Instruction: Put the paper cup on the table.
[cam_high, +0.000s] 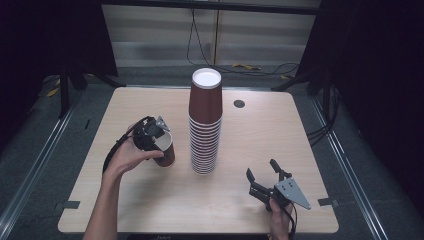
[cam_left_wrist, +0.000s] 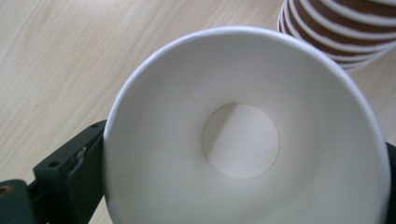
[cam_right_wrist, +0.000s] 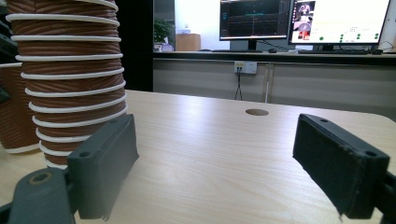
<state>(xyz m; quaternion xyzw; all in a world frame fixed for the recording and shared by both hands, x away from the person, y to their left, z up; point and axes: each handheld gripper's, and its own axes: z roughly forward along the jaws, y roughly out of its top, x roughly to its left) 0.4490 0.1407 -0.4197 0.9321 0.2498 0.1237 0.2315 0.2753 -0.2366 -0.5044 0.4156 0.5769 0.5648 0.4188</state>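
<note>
A brown paper cup (cam_high: 166, 152) with a white inside stands mouth up on the wooden table (cam_high: 280, 130), left of a tall stack of upside-down brown cups (cam_high: 205, 125). My left gripper (cam_high: 161, 144) reaches over it from the left, one jaw on each side of its wall. In the left gripper view the cup (cam_left_wrist: 243, 135) keeps a round, unsqueezed rim between the jaws of the gripper (cam_left_wrist: 243, 186), with the stack (cam_left_wrist: 345, 32) just beyond. My right gripper (cam_high: 261, 168) rests near the front right edge, open and empty (cam_right_wrist: 215, 154), facing the stack (cam_right_wrist: 70, 70).
A round cable hole (cam_high: 239, 103) sits in the table behind the stack. Cables (cam_high: 240, 65) lie on the floor beyond the far edge. Monitors (cam_right_wrist: 303, 18) stand on a desk past the table in the right gripper view.
</note>
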